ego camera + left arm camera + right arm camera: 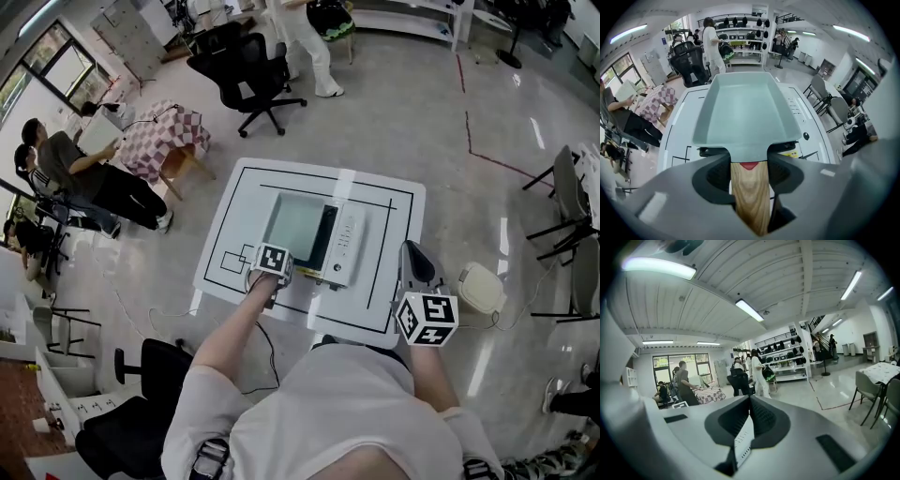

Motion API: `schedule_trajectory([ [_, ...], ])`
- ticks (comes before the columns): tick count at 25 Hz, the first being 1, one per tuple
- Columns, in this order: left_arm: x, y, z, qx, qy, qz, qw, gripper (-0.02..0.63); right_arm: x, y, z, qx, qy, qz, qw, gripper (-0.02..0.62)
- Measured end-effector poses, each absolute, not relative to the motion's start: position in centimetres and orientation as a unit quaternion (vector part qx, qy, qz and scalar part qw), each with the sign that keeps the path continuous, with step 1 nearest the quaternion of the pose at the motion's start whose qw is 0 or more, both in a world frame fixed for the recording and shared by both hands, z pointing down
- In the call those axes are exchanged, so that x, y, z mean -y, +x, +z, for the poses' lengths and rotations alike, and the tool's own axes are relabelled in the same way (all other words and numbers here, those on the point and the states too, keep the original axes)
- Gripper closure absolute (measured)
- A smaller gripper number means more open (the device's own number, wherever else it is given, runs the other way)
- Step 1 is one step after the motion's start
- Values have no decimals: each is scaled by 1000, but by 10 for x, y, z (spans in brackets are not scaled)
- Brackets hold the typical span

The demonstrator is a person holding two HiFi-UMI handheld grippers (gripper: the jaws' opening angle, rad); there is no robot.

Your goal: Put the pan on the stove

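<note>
Bench (234, 220), white and ruled with black lines, carried a white stove (350, 246) near its middle, with the control strip along the stove's right side. Over the stove's cooking face lay the pan (298, 228), a square, pale grey-green vessel with rounded corners; its smooth inside showed plain down to the bottom. Whether its base touched the stove could not be told. The pan's wooden handle (750, 197) ran back towards the person, with a red tab at the joint. The left claw (750, 171) pointed steeply down over the bench's near edge, its jaws partly apart and clamped on that handle from both sides. The right claw (749, 401) hung by the bench's near right corner, apart from the stove, pointing almost level into the room, its jaws brought together on nothing.

Beyond the bench's far side a black office chair (248, 66) stood on the shiny floor (422, 122), well apart from the bench. To the left a small table under a checked cloth (161, 136) had seated people (70, 159) beside it.
</note>
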State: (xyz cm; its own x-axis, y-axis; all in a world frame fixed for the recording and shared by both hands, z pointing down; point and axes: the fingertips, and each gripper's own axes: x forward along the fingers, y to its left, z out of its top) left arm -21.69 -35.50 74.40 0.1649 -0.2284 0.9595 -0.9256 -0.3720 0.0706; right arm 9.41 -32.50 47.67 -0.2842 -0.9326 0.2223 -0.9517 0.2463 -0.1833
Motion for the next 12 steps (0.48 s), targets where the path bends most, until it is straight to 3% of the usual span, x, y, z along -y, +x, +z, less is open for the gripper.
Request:
schedule_trajectory([
  [12,365,-222,750,444,662,489,355,402,325,95,485,789,595,151,36,586],
])
